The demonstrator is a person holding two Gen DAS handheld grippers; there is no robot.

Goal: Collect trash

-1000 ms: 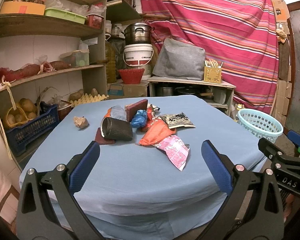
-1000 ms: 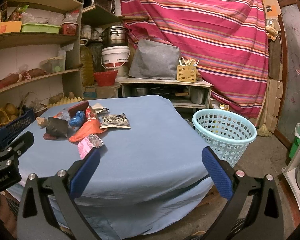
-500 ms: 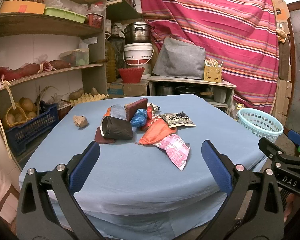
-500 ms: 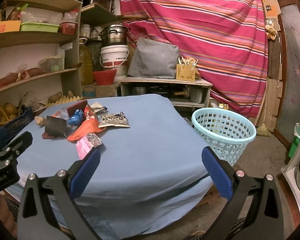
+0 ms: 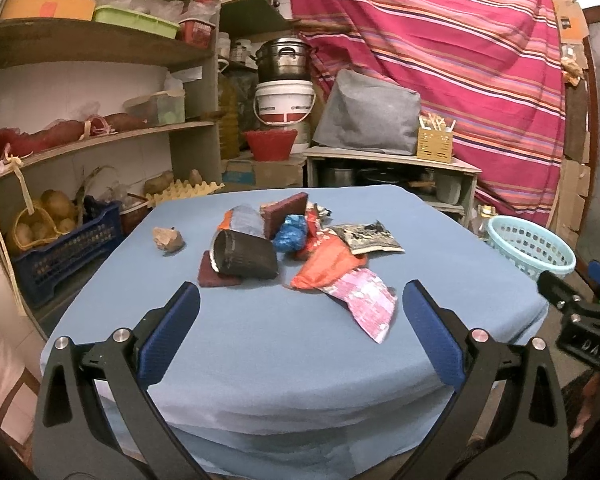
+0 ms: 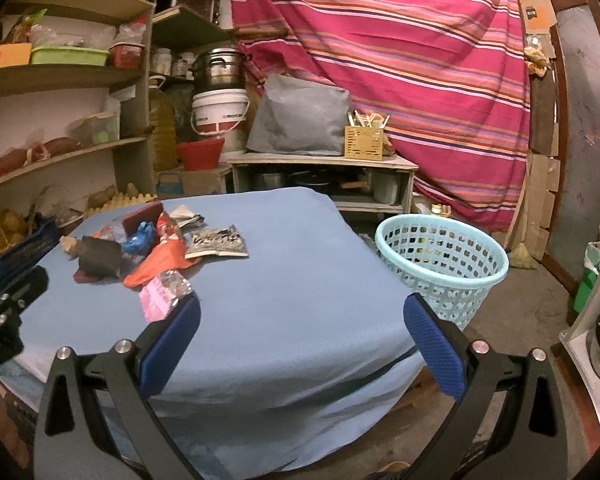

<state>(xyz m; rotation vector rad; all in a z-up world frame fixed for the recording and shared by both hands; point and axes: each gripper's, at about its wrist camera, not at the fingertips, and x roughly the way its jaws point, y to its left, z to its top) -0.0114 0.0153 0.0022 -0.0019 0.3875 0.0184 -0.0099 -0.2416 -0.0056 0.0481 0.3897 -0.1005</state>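
A pile of trash lies on the blue-covered table (image 5: 279, 352): a dark crushed cup (image 5: 243, 256), a pink wrapper (image 5: 366, 306), an orange wrapper (image 5: 324, 264), a blue crumpled bag (image 5: 291, 232), a black-and-white packet (image 5: 370, 236), a dark red sponge (image 5: 283, 214) and a brown lump (image 5: 167, 238). My left gripper (image 5: 300, 324) is open and empty, held short of the pile. My right gripper (image 6: 300, 328) is open and empty over the table's near right corner; the pile (image 6: 155, 248) lies to its left. A light blue basket (image 6: 440, 264) stands on the floor right of the table.
Wooden shelves (image 5: 91, 136) with crates, baskets and potatoes line the left wall. A low cabinet (image 5: 392, 172) with a grey cover, bucket and pot stands behind the table. A striped curtain (image 6: 400, 60) hangs at the back. The right gripper's body (image 5: 580, 328) shows at the left view's right edge.
Both grippers have drifted very slightly; the scene shifts a little in the right wrist view. Nothing on the table has moved and both grippers stay open.
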